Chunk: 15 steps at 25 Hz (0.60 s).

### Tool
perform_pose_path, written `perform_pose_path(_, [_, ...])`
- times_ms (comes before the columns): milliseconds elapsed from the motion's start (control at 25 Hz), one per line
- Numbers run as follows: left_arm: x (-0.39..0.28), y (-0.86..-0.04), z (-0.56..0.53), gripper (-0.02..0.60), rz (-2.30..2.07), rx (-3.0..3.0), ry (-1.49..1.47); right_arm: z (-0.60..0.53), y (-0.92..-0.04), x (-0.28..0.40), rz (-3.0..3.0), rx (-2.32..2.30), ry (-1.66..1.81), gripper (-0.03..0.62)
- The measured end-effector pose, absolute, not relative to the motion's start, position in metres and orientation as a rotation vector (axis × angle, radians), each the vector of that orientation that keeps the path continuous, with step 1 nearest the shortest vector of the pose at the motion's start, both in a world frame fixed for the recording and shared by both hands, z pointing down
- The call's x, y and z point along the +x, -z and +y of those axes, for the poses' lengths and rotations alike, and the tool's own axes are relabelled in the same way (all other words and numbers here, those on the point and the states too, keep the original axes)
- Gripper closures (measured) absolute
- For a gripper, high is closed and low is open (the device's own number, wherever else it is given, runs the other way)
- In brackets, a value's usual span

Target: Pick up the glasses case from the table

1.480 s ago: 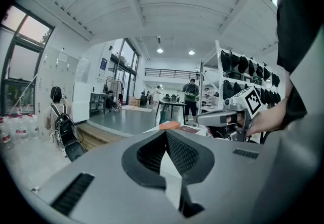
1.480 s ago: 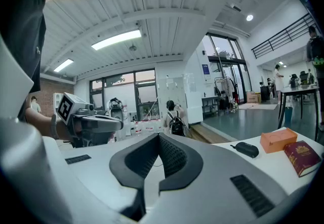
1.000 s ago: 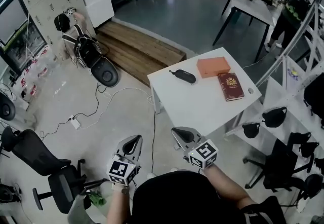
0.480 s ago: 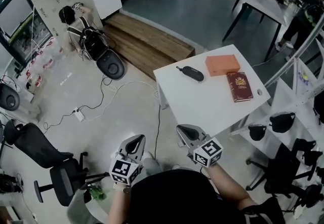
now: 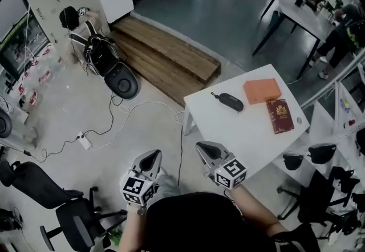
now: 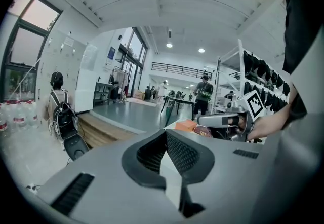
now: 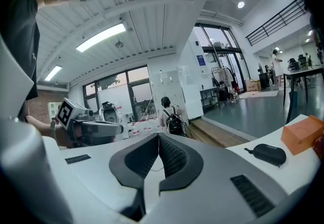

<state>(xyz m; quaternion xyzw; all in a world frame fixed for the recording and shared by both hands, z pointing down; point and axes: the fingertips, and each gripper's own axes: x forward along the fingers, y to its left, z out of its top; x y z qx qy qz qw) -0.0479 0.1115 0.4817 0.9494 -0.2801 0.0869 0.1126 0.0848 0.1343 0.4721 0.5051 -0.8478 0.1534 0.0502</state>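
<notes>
Left gripper (image 5: 150,157) and right gripper (image 5: 204,146) clenched empty, glasses case (image 5: 227,101) on table (image 5: 239,134) near orange box (image 5: 262,90), red book (image 5: 280,116)

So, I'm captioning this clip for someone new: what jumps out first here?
The white table at right stands out, carrying a black glasses case, an orange box and a dark red book. Low in the head view, the left gripper and right gripper are both shut and empty.
</notes>
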Motion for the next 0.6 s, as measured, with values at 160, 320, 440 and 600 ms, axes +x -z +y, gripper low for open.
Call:
perform_pose_path(160, [-0.076,-0.481,0.041,0.563,-0.769,2.797,-0.255,0.064,-0.468,0.049,-2.563,1.531,-0.436,0.566])
perform_pose_path(320, [-0.108,-0.488,-0.013,0.563,-0.761,2.776,-0.284,0.006,-0.470,0.020,-2.544,1.542,-0.416,0.566])
perform_pose_path(440, [-0.126,-0.496,-0.036,0.563,-0.761,2.745,-0.293,-0.023,-0.479,0.006,-2.520,1.534,-0.420,0.565])
perform_pose_path(600, [-0.139,-0.510,-0.055,0.563,-0.759,2.727,-0.335,-0.049,-0.497,-0.001,-2.493,1.527,-0.464,0.563])
